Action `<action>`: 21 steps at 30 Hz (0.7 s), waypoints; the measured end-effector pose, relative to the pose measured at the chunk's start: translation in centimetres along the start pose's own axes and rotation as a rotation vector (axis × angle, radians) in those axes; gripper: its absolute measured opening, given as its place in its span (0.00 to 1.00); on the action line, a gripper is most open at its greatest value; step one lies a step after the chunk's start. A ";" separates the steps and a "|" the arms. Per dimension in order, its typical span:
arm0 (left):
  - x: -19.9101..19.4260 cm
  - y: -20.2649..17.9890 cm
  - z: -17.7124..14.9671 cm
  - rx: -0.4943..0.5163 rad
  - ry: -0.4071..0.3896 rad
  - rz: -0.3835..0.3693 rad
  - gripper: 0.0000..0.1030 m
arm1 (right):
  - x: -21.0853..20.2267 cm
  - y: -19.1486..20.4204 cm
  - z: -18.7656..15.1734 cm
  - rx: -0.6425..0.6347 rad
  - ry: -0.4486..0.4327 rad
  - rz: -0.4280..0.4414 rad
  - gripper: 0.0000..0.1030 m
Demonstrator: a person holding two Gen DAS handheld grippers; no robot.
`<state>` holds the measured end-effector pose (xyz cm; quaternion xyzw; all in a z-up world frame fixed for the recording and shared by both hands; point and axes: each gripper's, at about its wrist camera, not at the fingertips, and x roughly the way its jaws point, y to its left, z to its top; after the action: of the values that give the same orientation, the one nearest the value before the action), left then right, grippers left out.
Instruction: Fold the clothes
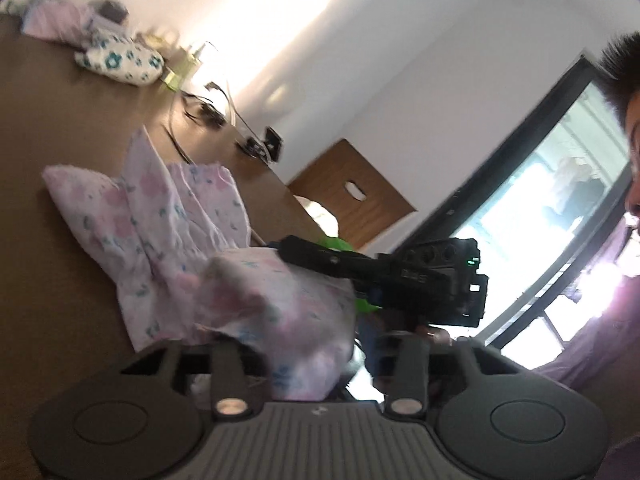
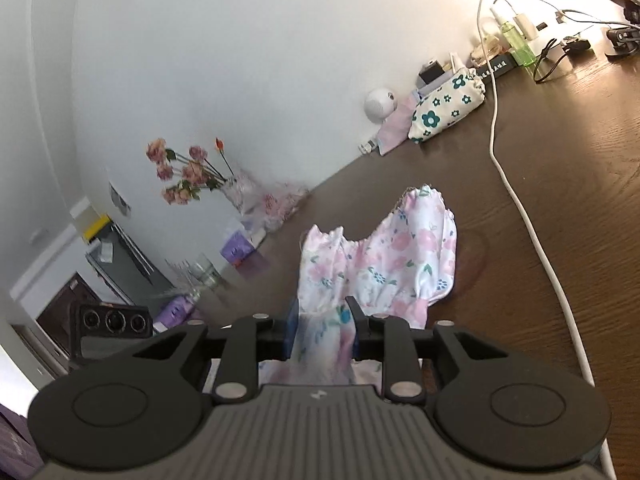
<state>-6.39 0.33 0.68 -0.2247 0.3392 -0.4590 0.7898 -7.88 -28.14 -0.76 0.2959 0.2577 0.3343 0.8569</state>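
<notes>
On the brown table (image 2: 580, 184), 1 floral garment (image 2: 400, 256) is pinched by the right gripper (image 2: 323, 332); left gripper's (image 1: 308, 360) fingers hidden, unclear.

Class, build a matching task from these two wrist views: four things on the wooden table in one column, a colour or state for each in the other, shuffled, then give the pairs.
1 pink floral garment
2 white pouch with teal flowers
3 long power cable
4 slim spray bottle

a white, trailing across the table
b translucent green, upright
c pinched in the right gripper
d lying by the wall

Pairs: 1-c, 2-d, 3-a, 4-b
</notes>
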 end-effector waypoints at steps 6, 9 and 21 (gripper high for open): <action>-0.3 0.9 -0.7 -0.094 -0.117 0.016 0.13 | -1.8 0.0 -0.7 -0.017 0.001 0.021 0.76; -0.4 1.3 -0.6 -0.132 -0.158 0.042 0.12 | -2.9 0.4 -1.0 -0.057 0.022 0.074 0.91; 0.9 1.6 0.2 -0.144 -0.134 0.177 0.19 | -0.2 1.1 -2.2 -0.126 0.205 0.032 0.40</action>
<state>-5.01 0.27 -0.55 -0.2800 0.3363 -0.3459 0.8300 -9.88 -26.88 -1.53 0.2097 0.3174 0.3921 0.8376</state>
